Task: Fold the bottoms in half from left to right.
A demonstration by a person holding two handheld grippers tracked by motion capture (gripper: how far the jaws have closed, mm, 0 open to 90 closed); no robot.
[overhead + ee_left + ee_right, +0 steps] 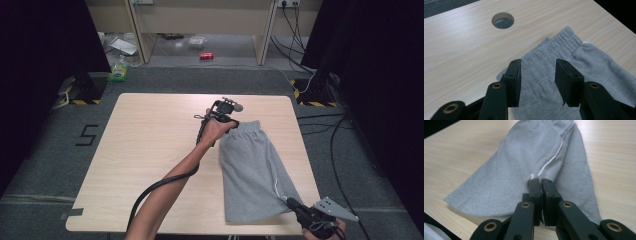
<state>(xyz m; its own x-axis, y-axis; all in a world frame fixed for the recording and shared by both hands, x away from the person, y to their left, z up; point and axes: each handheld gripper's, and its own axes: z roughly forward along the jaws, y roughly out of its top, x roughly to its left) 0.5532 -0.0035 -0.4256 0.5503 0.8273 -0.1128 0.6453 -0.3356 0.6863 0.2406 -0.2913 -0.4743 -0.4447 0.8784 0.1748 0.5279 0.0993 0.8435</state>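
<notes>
Grey shorts (252,170) lie flat on the right half of a light wooden table (150,150), waistband toward the far side. My left gripper (231,121) hovers over the waistband's left corner. In the left gripper view its jaws (538,62) stand open above the ribbed waistband (564,42), with no cloth pinched between them. My right gripper (291,201) is at the near right corner of the shorts. In the right gripper view it (539,180) is shut on the grey cloth (524,157), where a thin white cord (554,157) ends.
A round cable hole (502,20) pierces the table beyond the waistband. The table's near edge runs just below the shorts' hem. On the floor behind are a red can (206,56), a green item (118,74) and black cables (330,135) to the right.
</notes>
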